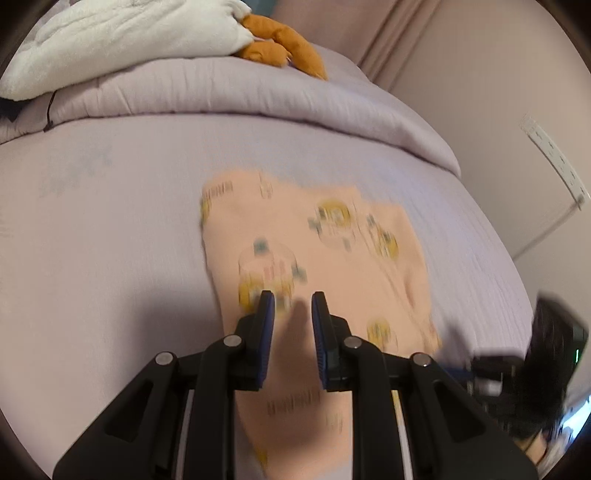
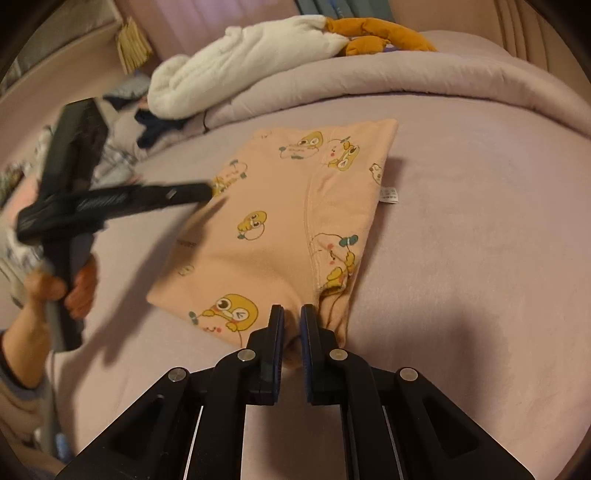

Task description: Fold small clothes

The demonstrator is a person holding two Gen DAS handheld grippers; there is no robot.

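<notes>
Two grippers are on the same garment now. My right gripper [image 2: 292,312] has its jaws almost together and pinches the near edge of the peach garment [image 2: 280,221], close to the seam where a fold of cloth bunches between the pads. My left gripper [image 1: 292,301] stands with a narrow gap, its tips low over the cloth; that view is blurred, so I cannot tell if the pads really hold fabric or only press on it. The garment, printed with yellow cartoon figures, lies flat in the middle of the lilac bedspread [image 2: 461,258], already folded into a rough rectangle, with its white label [image 2: 388,195] at the right edge. I judge the step in hand is the next fold. To do it well, I would keep both layers in the right pinch, lift only a little, carry the edge straight over to the far edge, and let the left gripper hold the cloth down so that it does not slide. Further away, a rolled duvet [image 2: 406,77] crosses the bed, with a white plush blanket [image 2: 240,62] and an orange soft toy [image 2: 376,31] on it. They are well apart from the garment, so only the left gripper itself could cross the path of the fold.
</notes>
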